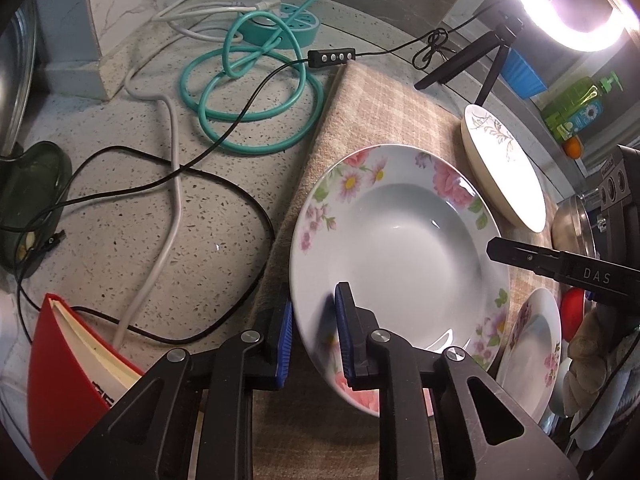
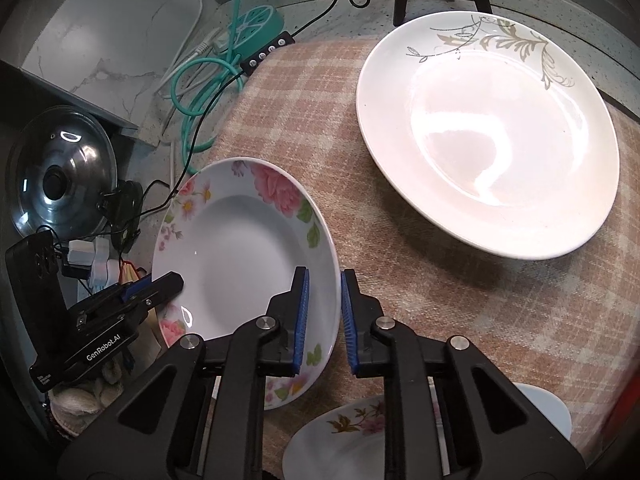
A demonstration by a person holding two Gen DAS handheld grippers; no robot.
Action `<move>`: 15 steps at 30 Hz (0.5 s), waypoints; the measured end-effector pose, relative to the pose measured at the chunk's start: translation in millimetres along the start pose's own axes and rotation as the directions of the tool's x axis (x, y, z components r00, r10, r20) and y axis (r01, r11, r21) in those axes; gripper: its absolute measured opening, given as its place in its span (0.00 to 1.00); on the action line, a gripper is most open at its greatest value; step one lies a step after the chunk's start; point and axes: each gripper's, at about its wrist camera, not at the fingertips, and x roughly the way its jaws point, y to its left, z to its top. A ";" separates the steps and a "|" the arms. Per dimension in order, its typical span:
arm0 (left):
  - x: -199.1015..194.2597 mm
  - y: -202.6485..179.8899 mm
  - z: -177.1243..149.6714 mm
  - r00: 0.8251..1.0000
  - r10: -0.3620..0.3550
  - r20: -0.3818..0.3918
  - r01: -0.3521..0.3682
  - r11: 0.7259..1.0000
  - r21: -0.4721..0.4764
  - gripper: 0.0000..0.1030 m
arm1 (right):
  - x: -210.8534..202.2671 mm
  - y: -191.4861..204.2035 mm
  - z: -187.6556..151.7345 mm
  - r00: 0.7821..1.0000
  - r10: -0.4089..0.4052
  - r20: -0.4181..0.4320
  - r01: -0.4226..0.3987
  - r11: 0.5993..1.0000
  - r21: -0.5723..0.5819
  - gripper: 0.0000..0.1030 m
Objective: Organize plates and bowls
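While each tool clamps its rim, left tool [image 1: 314, 332], right tool [image 2: 323, 320], floral plate [image 2: 240, 248] between them

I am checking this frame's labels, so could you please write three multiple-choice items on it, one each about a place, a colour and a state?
1. Where does the gold-leaf plate lie?
A. on the checked cloth
B. on the red book
C. on the pot lid

2. What colour are the gripper pads?
A. red
B. blue
C. white

3. How does the right gripper stand?
A. wide open
B. out of view
C. closed on the floral plate rim

A: cloth shows all round it. B: both pads are blue. C: the rim sits between its pads.
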 end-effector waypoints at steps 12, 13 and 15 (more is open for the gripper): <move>-5.6 -2.9 -0.1 1.000 0.001 0.021 -0.001 1.000 0.007 0.18 | -4.0 0.8 -3.4 1.000 -0.009 0.006 0.009 1.000 -0.011 0.16; -6.4 -3.0 0.0 1.000 0.000 0.022 0.000 1.000 0.006 0.18 | -5.5 0.7 -3.7 1.000 -0.007 0.008 0.007 1.000 -0.010 0.16; -8.0 -3.3 0.4 1.000 -0.004 0.024 0.004 1.000 0.001 0.18 | -8.7 0.6 -4.4 1.000 -0.001 0.011 0.001 1.000 -0.007 0.16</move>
